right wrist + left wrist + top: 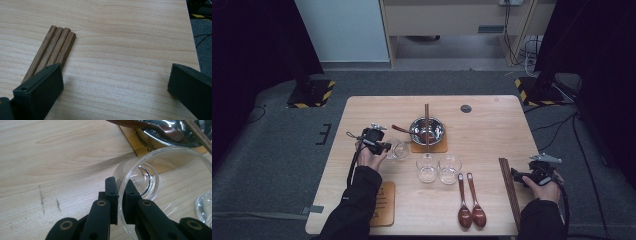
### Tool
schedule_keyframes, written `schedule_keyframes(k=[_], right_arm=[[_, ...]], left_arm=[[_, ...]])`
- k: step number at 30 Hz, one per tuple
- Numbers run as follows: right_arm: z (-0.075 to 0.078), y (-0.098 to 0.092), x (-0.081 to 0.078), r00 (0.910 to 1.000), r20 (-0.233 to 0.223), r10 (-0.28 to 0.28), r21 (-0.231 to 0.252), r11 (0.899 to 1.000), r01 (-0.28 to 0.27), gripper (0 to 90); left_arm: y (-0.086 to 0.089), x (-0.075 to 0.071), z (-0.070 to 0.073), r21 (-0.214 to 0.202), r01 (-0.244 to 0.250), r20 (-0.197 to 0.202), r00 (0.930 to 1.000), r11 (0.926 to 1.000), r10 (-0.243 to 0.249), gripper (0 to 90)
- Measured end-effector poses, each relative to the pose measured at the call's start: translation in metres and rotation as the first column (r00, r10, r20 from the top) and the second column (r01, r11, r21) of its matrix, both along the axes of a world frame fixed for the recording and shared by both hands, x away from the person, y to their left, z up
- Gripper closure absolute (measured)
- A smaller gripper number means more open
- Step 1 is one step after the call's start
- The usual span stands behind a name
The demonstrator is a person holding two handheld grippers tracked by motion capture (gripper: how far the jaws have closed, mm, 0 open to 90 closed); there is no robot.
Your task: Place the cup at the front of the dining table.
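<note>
High view: left gripper (388, 148) sits at the table's (362, 115) left-centre, jaws pointing right, pinched on the rim of a clear glass cup (400, 149) tipped toward the gripper. Cup is just left of the wooden coaster (439, 146) that carries the steel bowl (432, 128). Left forearm in a dark sleeve comes up from the bottom edge, hand (371, 159) wrapped round the gripper body, cable trailing back along the arm.

Left gripper view: jaws clamp the cup wall, one pad outside, one inside the mouth. Cup (150, 182) lies on its side here, base away from the camera. Bowl and a brown spoon (160, 128) in it at top right.

Right gripper (516, 176) rests at the table's right edge, jaws pointing left, hand (544, 189) gripping from behind. Right gripper view: jaws stand wide apart, nothing between them, left jaw overlapping the end of a bundle of four brown chopsticks (53, 47) lying flat on the table.

Other items: one chopstick pair (427, 127) laid across the bowl, two upright glasses (438, 169) below the coaster, two dark red spoons (471, 202) near the front edge.

Writing: second coaster (383, 204) at front left has engraved lines, too small to read. No brand marks legible anywhere.
</note>
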State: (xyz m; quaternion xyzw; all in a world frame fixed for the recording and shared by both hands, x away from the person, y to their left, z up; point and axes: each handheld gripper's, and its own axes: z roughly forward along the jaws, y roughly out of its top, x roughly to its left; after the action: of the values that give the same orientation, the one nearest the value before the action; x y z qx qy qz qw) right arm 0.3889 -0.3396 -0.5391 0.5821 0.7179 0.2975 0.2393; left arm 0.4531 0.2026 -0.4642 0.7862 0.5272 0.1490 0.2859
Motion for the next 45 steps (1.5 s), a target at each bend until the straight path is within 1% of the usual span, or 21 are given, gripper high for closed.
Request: schedule_keyframes(k=[1,9,14,16,22,26,32,34,38,41,45], right_arm=[[0.0,0.0,0.0,1.0,0.0,0.0,0.0,1.0,0.0,0.3],[0.0,0.0,0.0,1.0,0.0,0.0,0.0,1.0,0.0,0.3],[0.0,0.0,0.0,1.0,0.0,0.0,0.0,1.0,0.0,0.3],[0.0,0.0,0.0,1.0,0.001,0.001,-0.001,1.0,-0.001,0.3],[0.0,0.0,0.0,1.0,0.0,0.0,0.0,1.0,0.0,0.3],[0.0,0.0,0.0,1.0,0.001,0.001,-0.001,1.0,-0.001,0.3],[0.0,0.0,0.0,1.0,0.001,0.001,-0.001,1.0,-0.001,0.3],[0.0,0.0,0.0,1.0,0.001,0.001,-0.001,1.0,-0.001,0.3],[0.0,0.0,0.0,1.0,0.001,0.001,-0.001,1.0,-0.001,0.3],[0.0,0.0,0.0,1.0,0.001,0.001,-0.001,1.0,-0.001,0.3],[0.0,0.0,0.0,1.0,0.001,0.0,-0.001,1.0,0.0,0.3]], left_arm=[[0.0,0.0,-0.001,0.003,-0.001,-0.001,1.0,1.0,0.001,84.6],[0.003,0.002,-0.002,-0.013,-0.01,-0.006,0.9999,0.9999,0.01,84.5],[0.004,0.006,-0.005,-0.056,-0.032,-0.003,0.9995,0.9979,0.031,84.0],[0.005,0.008,-0.006,-0.069,-0.038,0.003,0.9993,0.9969,0.039,83.5],[0.004,0.01,-0.009,-0.088,-0.048,0.03,0.9983,0.995,0.05,82.4],[0.003,0.013,-0.011,-0.109,-0.045,0.059,0.9969,0.9931,0.051,81.1],[-0.003,0.016,-0.014,-0.117,-0.038,0.081,0.9955,0.9923,0.048,78.6],[-0.005,0.017,-0.014,-0.111,-0.038,0.09,0.9948,0.9931,0.048,78.4],[-0.005,0.017,-0.015,-0.116,-0.039,0.096,0.9941,0.9924,0.05,78.3],[-0.004,0.019,-0.016,-0.128,-0.038,0.104,0.9932,0.991,0.052,77.8],[-0.006,0.02,-0.017,-0.127,-0.045,0.121,0.9908,0.9909,0.06,77.4]])
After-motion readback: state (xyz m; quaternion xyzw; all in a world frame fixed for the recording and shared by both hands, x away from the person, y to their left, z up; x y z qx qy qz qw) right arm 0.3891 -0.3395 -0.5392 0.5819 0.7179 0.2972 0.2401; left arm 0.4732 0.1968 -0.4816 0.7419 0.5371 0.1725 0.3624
